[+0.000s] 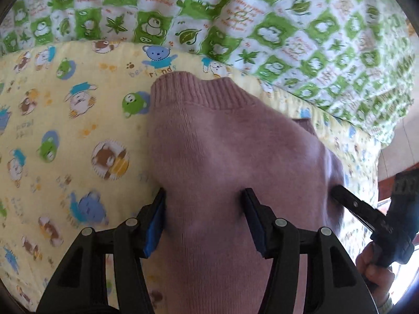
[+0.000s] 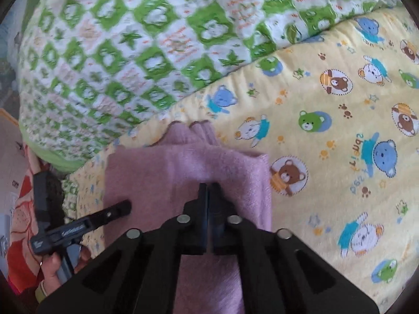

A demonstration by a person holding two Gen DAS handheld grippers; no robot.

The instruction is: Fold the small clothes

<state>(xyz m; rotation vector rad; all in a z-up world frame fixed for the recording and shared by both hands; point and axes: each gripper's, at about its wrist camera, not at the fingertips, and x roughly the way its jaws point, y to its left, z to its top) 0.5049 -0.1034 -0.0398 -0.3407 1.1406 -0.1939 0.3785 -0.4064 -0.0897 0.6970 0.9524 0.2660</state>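
A small pink knitted sweater (image 1: 222,141) lies folded on a yellow bear-print sheet (image 1: 65,130); its ribbed hem points away from me. My left gripper (image 1: 204,201) is open, with its two fingers spread wide over the sweater's near part. The sweater also shows in the right wrist view (image 2: 183,167). My right gripper (image 2: 208,191) has its jaws together over the sweater's near edge; whether cloth is pinched between them is hidden. The left gripper's finger (image 2: 115,210) rests at the sweater's left side in the right wrist view.
A green-and-white patterned quilt (image 1: 262,21) is bunched along the far side of the sheet (image 2: 340,130). The right gripper shows at the right edge of the left wrist view (image 1: 351,204). A red and orange cloth (image 2: 21,235) lies at the left, off the bed.
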